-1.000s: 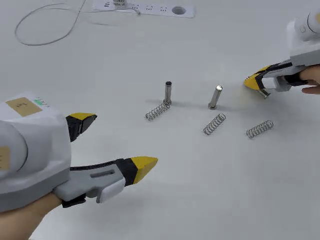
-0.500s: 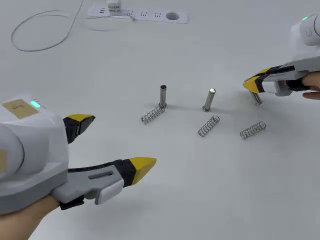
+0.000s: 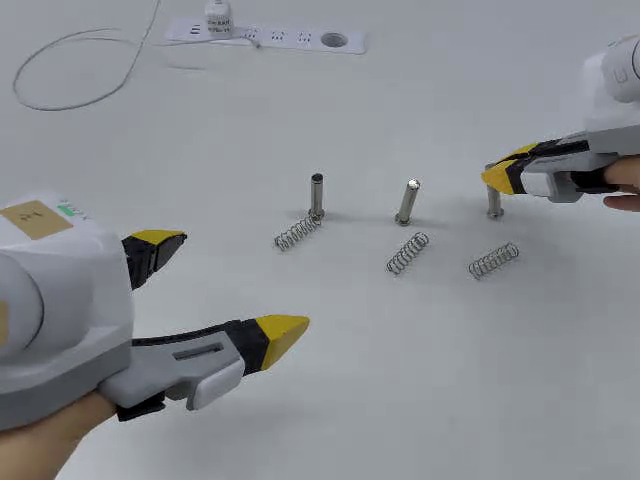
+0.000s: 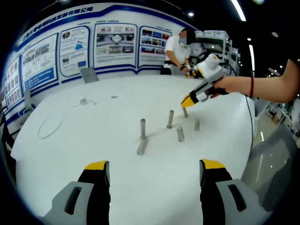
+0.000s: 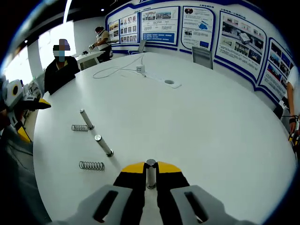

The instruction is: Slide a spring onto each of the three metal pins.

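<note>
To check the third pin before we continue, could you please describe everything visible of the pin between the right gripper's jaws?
The pin is a short, shiny metal cylinder with a flat round top. It stands about upright on the white table, and the right gripper has its yellow-tipped jaws closed around its upper part. It carries no spring; the nearest spring lies flat on the table, apart from it.
</note>
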A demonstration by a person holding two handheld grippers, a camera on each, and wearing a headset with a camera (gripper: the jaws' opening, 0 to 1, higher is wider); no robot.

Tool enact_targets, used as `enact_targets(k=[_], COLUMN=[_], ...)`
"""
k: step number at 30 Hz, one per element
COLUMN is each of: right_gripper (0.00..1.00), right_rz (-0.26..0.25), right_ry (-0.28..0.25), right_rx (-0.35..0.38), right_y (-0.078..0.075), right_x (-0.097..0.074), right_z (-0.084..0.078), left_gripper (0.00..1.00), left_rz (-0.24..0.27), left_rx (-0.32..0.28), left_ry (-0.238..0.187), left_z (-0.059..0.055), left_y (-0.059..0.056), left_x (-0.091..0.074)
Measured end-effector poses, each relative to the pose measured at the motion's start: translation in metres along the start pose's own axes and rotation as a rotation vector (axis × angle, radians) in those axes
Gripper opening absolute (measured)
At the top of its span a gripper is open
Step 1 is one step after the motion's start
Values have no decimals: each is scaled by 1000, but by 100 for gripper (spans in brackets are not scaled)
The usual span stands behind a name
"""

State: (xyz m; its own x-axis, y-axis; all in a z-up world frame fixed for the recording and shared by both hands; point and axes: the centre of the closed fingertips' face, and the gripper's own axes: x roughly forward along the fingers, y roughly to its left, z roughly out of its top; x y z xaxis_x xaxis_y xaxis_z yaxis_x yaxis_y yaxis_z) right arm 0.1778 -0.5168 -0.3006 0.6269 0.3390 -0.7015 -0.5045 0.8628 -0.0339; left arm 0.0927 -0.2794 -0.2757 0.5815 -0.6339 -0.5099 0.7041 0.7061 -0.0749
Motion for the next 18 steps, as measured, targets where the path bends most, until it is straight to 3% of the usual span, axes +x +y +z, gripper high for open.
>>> enact_targets(k=[8,18], right_gripper=[8,8], right_rz=[-15,-27], right_ry=[4,11], right_rx=[19,49], right_y=[-1,0], right_x=[-6,-14], right_z=[-4,-8], left_gripper=[80,79], left_rz=[-2,-3], left_rx=[0,14], left_ry=[-25,-17], left_z=[6,5], left_y=[-1,-3], left_x=[-1,0])
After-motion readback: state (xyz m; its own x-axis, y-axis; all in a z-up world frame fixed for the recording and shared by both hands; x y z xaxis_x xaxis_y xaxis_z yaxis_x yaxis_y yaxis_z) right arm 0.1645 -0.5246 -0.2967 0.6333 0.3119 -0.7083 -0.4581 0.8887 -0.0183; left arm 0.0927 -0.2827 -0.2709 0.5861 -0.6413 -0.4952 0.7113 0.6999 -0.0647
